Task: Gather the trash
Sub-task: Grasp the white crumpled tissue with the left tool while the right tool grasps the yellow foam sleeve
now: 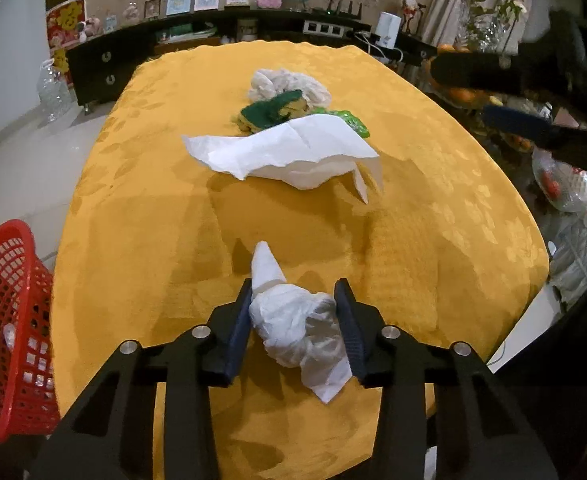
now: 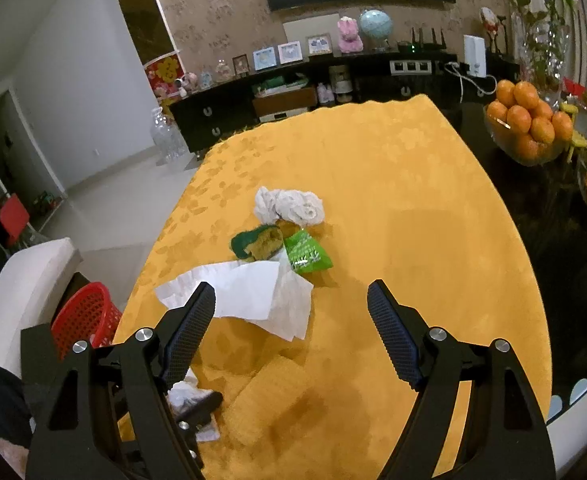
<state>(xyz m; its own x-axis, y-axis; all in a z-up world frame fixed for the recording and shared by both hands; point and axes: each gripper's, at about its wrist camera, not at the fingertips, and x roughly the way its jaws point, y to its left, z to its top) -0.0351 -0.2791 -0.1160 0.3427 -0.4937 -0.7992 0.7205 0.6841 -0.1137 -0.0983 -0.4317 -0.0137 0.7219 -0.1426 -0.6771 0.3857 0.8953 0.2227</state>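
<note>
At the near edge of the yellow tablecloth, the left gripper is clamped on a crumpled white tissue — its pads press both sides of the wad, one pointed end sticking out past the fingertips and a loose corner hanging below. In the right wrist view this gripper is mostly hidden behind the right gripper's frame; only a scrap of white shows there. The right gripper hangs above the cloth with its jaws spread wide and nothing between them.

Toward the middle of the cloth lies a flat white paper napkin, well apart from the left tongs and just ahead of the right gripper's left finger. Behind it, touching or overlapping, sit a green-and-yellow sponge, a green wrapper — its white print too small to read — and a crumpled grey-white wad.

A red mesh basket stands off the cloth's left edge, cut off by the frame.
</note>
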